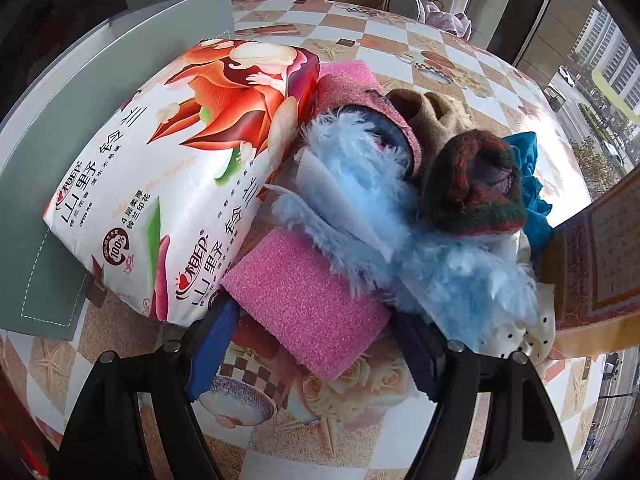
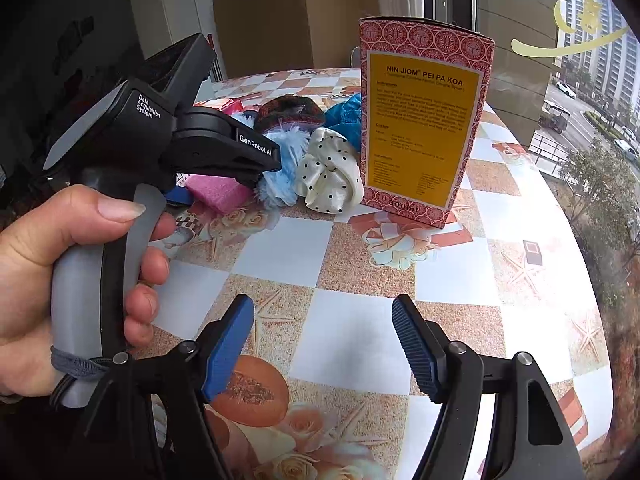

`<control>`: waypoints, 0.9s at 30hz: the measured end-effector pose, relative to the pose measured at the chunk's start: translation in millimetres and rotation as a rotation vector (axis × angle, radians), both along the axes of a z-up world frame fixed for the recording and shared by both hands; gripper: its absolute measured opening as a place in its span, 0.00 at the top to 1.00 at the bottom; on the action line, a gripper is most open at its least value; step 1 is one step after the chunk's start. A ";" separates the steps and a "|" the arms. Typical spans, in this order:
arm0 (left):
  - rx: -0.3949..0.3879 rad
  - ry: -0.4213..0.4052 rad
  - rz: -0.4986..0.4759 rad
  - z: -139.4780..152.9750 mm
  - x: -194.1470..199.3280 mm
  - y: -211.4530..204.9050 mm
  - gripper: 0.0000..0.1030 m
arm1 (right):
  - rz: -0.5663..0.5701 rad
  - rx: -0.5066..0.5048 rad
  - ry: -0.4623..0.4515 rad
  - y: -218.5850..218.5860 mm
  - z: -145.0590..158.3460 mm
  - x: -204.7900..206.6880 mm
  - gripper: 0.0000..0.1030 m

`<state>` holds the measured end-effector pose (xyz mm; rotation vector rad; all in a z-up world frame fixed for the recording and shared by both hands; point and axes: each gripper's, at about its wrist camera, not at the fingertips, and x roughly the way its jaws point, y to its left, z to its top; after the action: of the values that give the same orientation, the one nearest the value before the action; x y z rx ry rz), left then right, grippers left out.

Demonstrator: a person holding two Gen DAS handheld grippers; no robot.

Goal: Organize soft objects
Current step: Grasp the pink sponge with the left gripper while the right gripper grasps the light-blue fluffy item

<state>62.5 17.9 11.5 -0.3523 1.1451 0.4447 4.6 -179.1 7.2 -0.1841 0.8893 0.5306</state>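
My left gripper [image 1: 312, 332] is open, its jaws either side of a pink sponge block [image 1: 308, 300] on the table. Behind it lies a heap: a fluffy light-blue item [image 1: 360, 184], a dark red-green knitted piece [image 1: 476, 184], a tan knit [image 1: 432, 116], a pink knit [image 1: 360, 88], a teal cloth [image 1: 528, 168] and a cream polka-dot cloth [image 1: 524, 332]. A tissue pack [image 1: 172, 168] lies left of the heap. My right gripper [image 2: 324, 344] is open and empty above bare table, nearer than the heap. The left gripper [image 2: 224, 152] shows there over the pink sponge [image 2: 216, 192].
A grey flat board [image 1: 80, 120] lies under the tissue pack at the left. A red and yellow Nin Jiom carton [image 2: 424, 120] stands upright right of the heap. The checkered tablecloth [image 2: 360, 248] covers the table; its right edge faces a window. A cardboard box [image 2: 296, 16] stands beyond the far edge.
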 end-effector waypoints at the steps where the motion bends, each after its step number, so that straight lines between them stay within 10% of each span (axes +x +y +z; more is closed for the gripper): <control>1: 0.024 0.012 -0.029 -1.1 2.0 -2.9 0.23 | 0.001 -0.003 -0.002 0.4 0.6 -0.2 0.29; 13: -0.011 -0.056 -0.313 4.1 -58.2 3.4 0.37 | 0.009 -0.023 -0.018 4.2 6.4 -4.5 0.29; 14: 0.012 -0.065 -0.341 5.1 -66.3 1.8 0.51 | 0.013 -0.023 -0.019 4.9 7.1 -5.0 0.29; 27: -0.019 -0.054 -0.361 5.2 -77.5 8.5 0.33 | 0.054 -0.047 -0.017 20.1 6.7 -7.0 0.29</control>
<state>-15.0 26.4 16.7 -0.1670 1.1317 0.1073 -2.5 -159.0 14.0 -0.2555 0.8826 0.5576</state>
